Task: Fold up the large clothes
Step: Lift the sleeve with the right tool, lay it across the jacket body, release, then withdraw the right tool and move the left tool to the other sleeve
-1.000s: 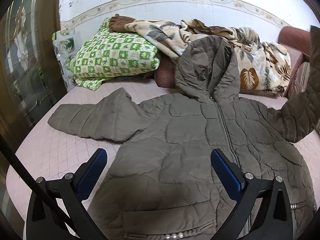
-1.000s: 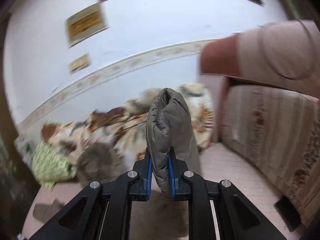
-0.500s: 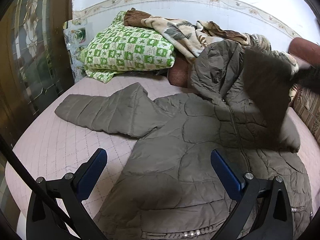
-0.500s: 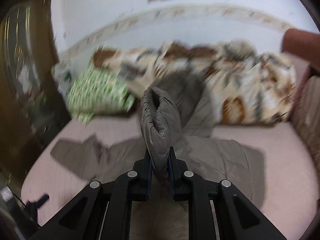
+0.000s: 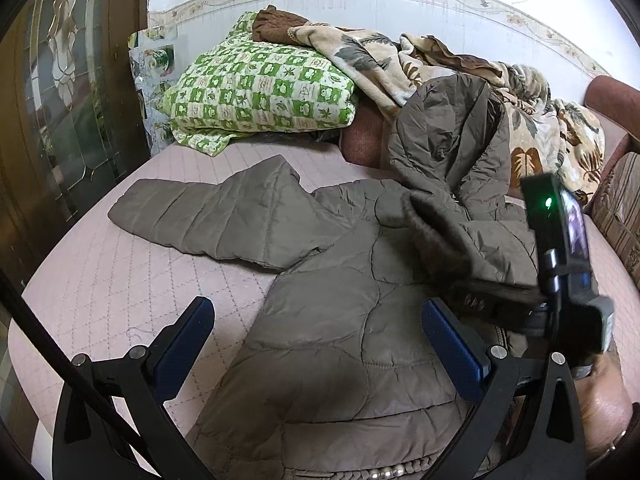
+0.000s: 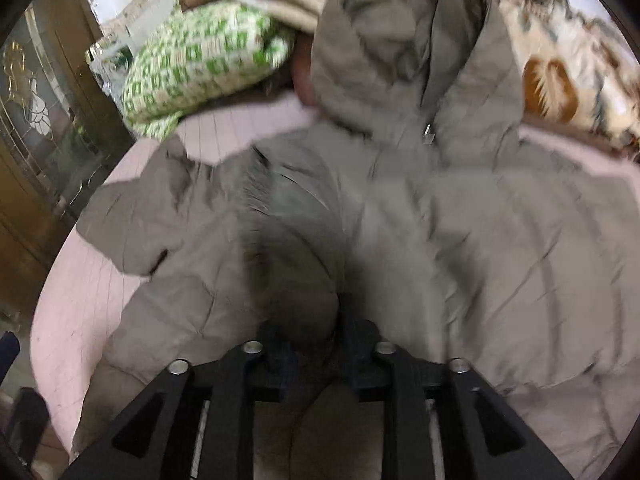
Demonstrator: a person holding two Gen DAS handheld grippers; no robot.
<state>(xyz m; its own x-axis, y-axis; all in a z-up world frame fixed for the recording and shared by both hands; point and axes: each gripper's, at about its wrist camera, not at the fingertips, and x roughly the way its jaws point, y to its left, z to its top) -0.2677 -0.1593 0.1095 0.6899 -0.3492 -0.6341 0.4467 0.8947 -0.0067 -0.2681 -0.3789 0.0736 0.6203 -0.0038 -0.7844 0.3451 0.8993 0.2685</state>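
Note:
An olive quilted hooded jacket lies front up on the pink bed, its hood resting against the bedding behind. One sleeve stretches flat to the left. My left gripper hangs open above the jacket's lower front, nothing between its fingers. The other sleeve is folded across the chest, its cuff between the fingers of my right gripper. Those jaws are opening, and the padded cuff still fills the gap. In the left wrist view the right gripper comes in low from the right.
A green checked pillow and a floral blanket are piled at the head of the bed. A wooden door with patterned glass stands on the left, a striped cushion on the right. A hand holds the right gripper.
The right gripper swung down and leftward, carrying the raised sleeve from the right side across the jacket's chest, and its jaws have widened. The left gripper stayed open over the lower front.

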